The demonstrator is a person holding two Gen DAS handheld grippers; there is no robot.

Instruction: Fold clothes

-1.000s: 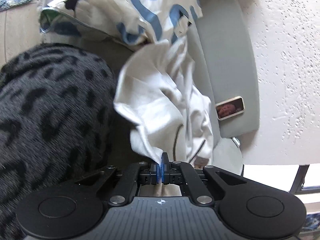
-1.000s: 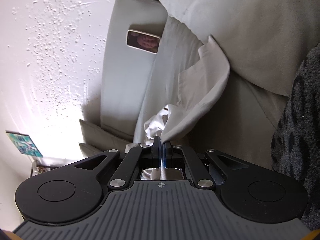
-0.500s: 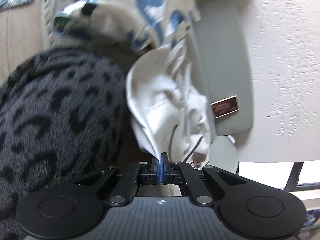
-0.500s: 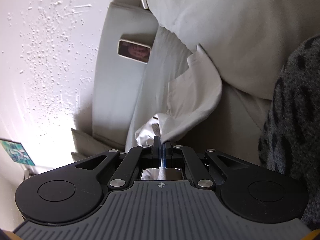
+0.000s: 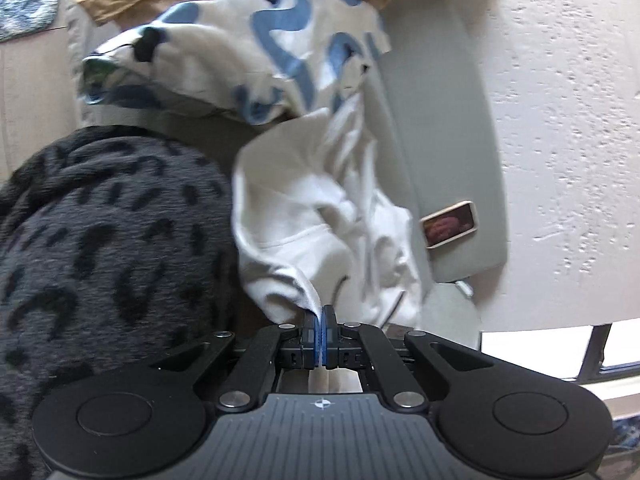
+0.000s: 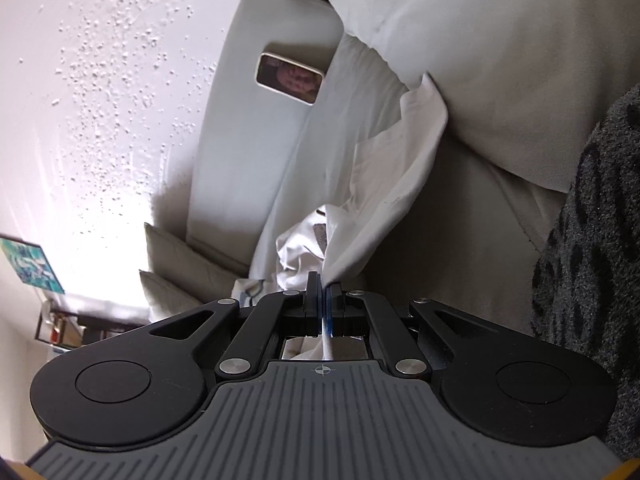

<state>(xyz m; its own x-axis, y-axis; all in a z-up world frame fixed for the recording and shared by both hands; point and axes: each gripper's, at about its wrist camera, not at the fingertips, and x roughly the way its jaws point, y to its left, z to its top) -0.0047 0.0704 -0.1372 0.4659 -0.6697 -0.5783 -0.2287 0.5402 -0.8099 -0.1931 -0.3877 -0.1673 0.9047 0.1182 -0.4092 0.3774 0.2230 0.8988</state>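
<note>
No readable text in either view

The blue shapes on the white cushion are loose swirls, not letters (at least none that can be made out). The phone on the sofa shows a dim blurred picture without legible words, and the gripper bodies carry only a small crosshair mark.

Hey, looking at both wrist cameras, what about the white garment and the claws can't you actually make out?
- White garment type: bunched and motion-blurred, left wrist view.
- Its pinched edges: hidden inside the left claw and right claw.
- Phone screen: too small, both views.
- Whether it hangs or rests on the sofa: unclear, both views.
</note>
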